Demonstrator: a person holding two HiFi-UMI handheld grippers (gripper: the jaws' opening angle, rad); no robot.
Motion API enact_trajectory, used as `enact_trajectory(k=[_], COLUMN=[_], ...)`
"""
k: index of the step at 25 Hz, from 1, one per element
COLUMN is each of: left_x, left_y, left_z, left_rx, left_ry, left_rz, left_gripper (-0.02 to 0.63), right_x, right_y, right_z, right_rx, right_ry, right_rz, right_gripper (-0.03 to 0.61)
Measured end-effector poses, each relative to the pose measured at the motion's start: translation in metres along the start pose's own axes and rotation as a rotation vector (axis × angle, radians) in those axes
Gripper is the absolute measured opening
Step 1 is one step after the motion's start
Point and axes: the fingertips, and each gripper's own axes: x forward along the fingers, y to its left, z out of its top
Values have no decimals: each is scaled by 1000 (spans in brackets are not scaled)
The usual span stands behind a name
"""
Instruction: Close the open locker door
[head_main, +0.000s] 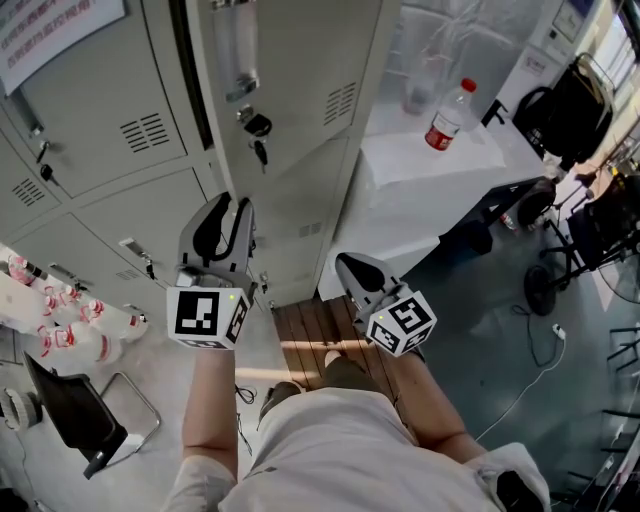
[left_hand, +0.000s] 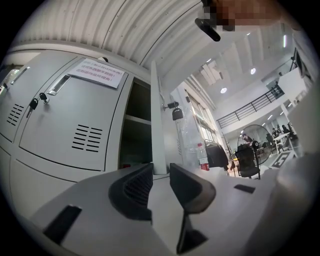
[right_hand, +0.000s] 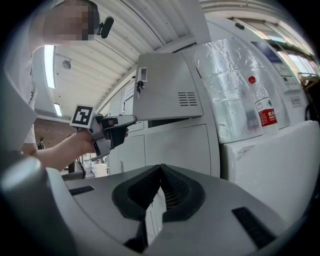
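Observation:
A grey locker door (head_main: 300, 110) stands swung out from the locker bank (head_main: 100, 120), with a key and tag (head_main: 258, 128) hanging in its lock. In the left gripper view the door's edge (left_hand: 158, 125) is straight ahead, and the dark open compartment (left_hand: 137, 131) lies to its left. My left gripper (head_main: 236, 206) is open and empty, its tips close by the door's lower part. My right gripper (head_main: 347, 262) is shut on nothing, to the right of the door and below it. The right gripper view shows the door's outer face (right_hand: 167, 92) and the left gripper (right_hand: 122, 121) at its lower corner.
Right of the door is a white-covered table (head_main: 430, 175) with a red-labelled bottle (head_main: 449, 115). Wheeled chairs (head_main: 560, 230) and a cable (head_main: 535, 375) lie further right. Several bottles (head_main: 70, 325) and a black folding chair (head_main: 85, 420) are at lower left. Wooden boards (head_main: 320, 335) lie underfoot.

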Motion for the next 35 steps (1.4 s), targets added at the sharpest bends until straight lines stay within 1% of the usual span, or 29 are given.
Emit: enact_trajectory(k=[4, 15, 21, 30, 35], left_x=[4, 18, 28, 40, 47], left_y=[12, 50, 65, 84, 93], left_z=[-3, -15, -19, -20, -20], left_rx=[17, 38, 54, 75, 84], left_ry=[5, 52, 72, 85, 90], left_rz=[38, 189, 243, 316, 346], left_gripper=[95, 95, 89, 77, 61], right_x=[16, 58, 74, 91, 97], right_y=[-2, -12, -14, -16, -18], right_z=[3, 23, 25, 28, 26], right_rx=[-3, -24, -27, -22, -11], right_ry=[-2, -18, -23, -30, -25], right_rz=[40, 173, 232, 295, 309], right_gripper=[12, 12, 12, 12, 12])
